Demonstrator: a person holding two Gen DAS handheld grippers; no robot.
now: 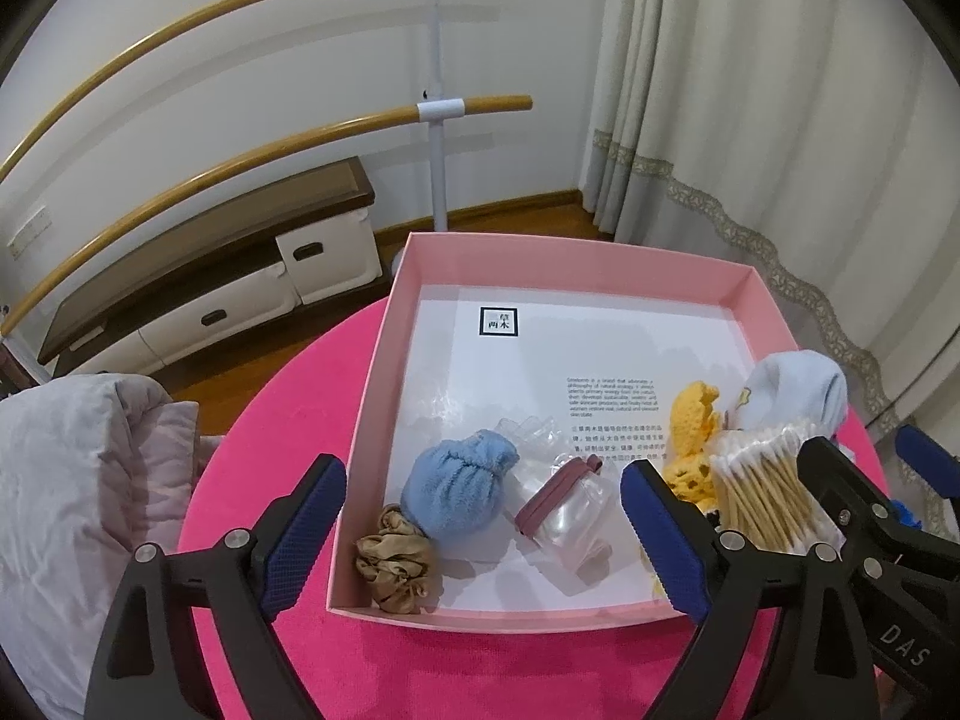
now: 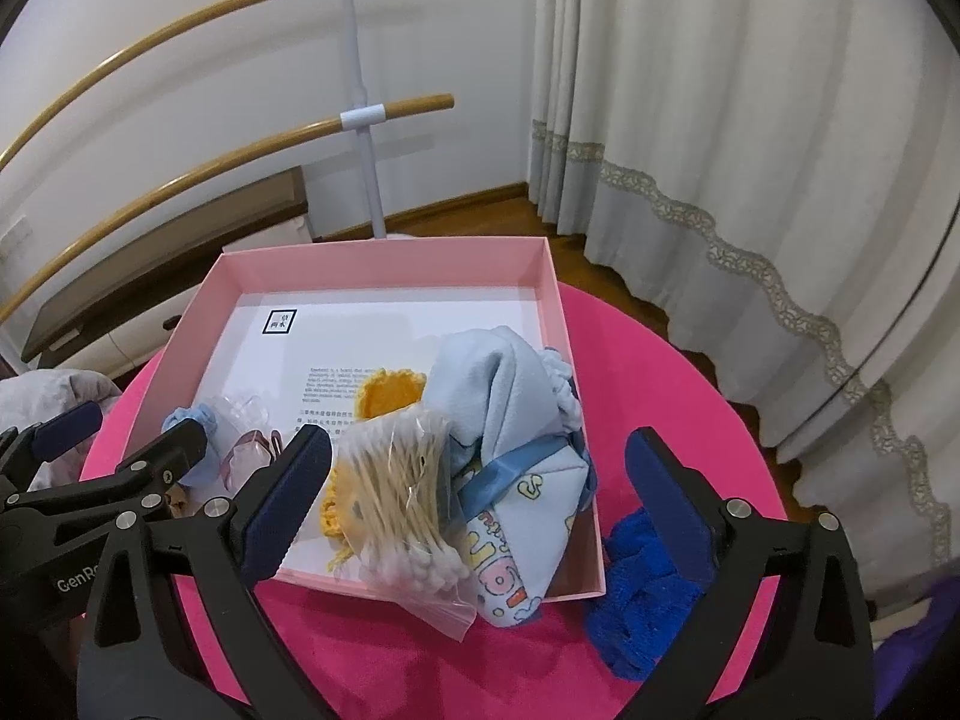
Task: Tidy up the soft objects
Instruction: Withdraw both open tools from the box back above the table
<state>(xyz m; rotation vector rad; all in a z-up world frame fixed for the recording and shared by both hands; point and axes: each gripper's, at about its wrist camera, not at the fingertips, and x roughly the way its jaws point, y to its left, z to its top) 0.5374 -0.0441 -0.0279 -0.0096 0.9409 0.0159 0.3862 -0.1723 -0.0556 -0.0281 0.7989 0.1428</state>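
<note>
On the round pink bench, we see a shallow pink box holding most of the soft things, gathered there so they sit together in one container. Our left claw hangs over the box's near edge with its fingers spread wide and nothing between them; it appears free for the next pick. Below it lie a rolled light-blue cloth ball, a tan scrunchie tucked in the near left corner, and a clear pouch with a pink zip.

Our right claw is likewise spread and holds nothing. A clear bag of cotton swabs leans over the box's near wall, partly on a yellow knitted piece. A pale blue printed cloth bundle fills the right corner and spills over the rim, so it may need tucking in.

Just outside the box, beside its right wall, a dark blue fuzzy item rests on the bench under the right claw's outer finger; we judge it the likely thing left to put away.
</note>
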